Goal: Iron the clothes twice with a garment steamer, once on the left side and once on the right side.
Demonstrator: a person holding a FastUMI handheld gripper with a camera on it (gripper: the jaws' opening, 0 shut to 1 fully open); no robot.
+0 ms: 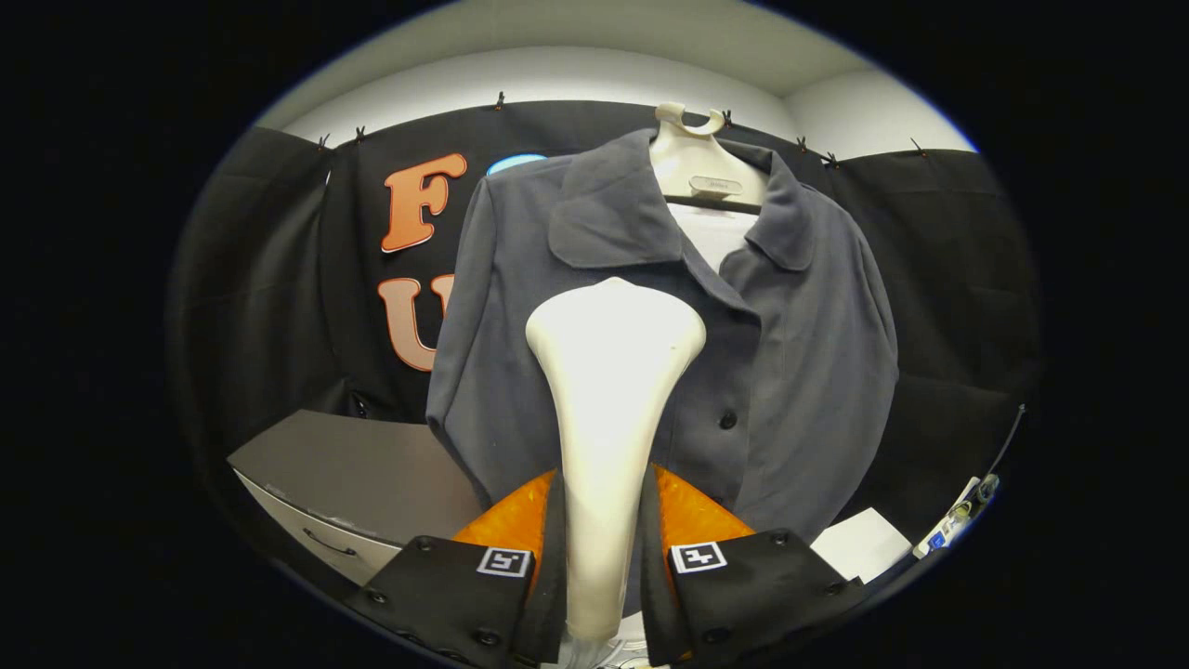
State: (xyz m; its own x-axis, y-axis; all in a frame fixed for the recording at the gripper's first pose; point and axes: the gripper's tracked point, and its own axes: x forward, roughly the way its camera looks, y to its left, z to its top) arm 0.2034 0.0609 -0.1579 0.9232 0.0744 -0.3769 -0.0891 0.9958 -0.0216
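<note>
Gripper holds the garment steamer by its handle: both fingers press against the narrow stem, one on each side, clamped tight on it. Steamer stands upright between the fingers, its stem widening upward into a broad rounded head that rises ahead of them

Steamer head sits in front of the shirt, over the chest area just beside the button placket; whether the head touches the cloth cannot be told from this view

Shirt is dark grey, collared, buttoned, hanging on a pale hanger against the black cloth wall. One dark button shows on the placket, beside the steamer's stem. A white inner layer shows at the open neck, below the hanger bar. Sleeves hang down on both sides

Below the shirt's sleeve on one side, a grey cabinet with a drawer handle stands against the wall. On the other side, low beside the shirt hem, lies a white sheet, and near it a small device with a cable, too small to identify
</note>
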